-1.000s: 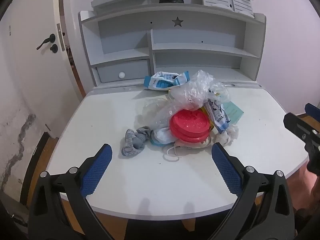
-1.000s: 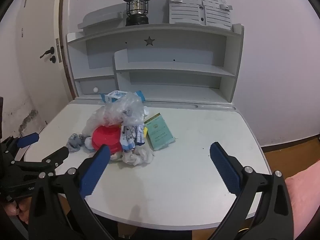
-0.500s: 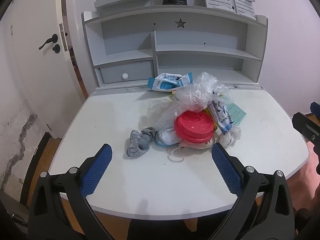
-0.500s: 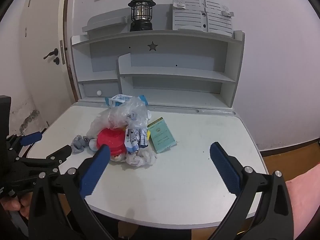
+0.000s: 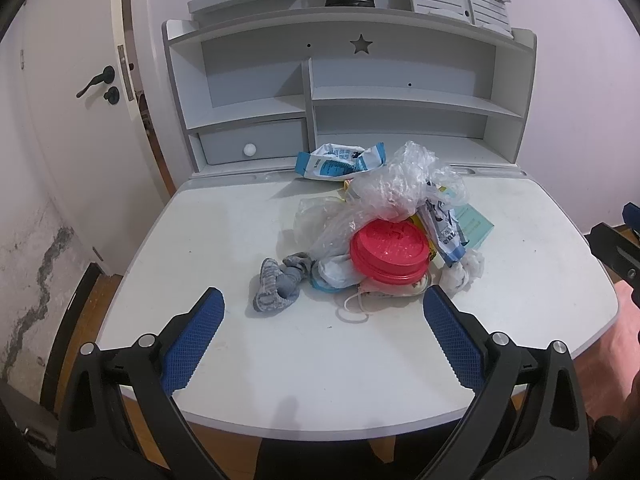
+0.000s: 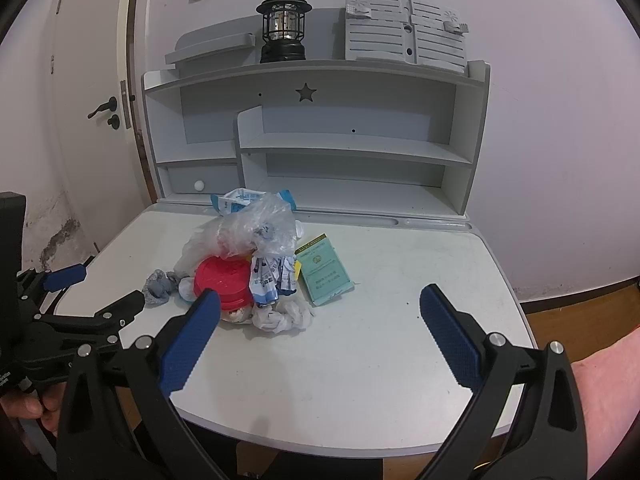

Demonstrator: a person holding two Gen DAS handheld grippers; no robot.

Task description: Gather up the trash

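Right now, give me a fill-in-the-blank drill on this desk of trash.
1. The round plastic lid in the pile is coloured ____.
2. The crumpled grey sock lies to the ____ of that lid in the left wrist view.
3. Both the left gripper and the right gripper have their jaws ____.
4. The black lantern stands on the ____ of the shelf unit.

Missing: red; left; open; top

White desk w/ hutch. Trash pile centre, resting on it: grey sock at 9 o'clock, red lid mid, green booklet at 3, blue wrapper at 12.
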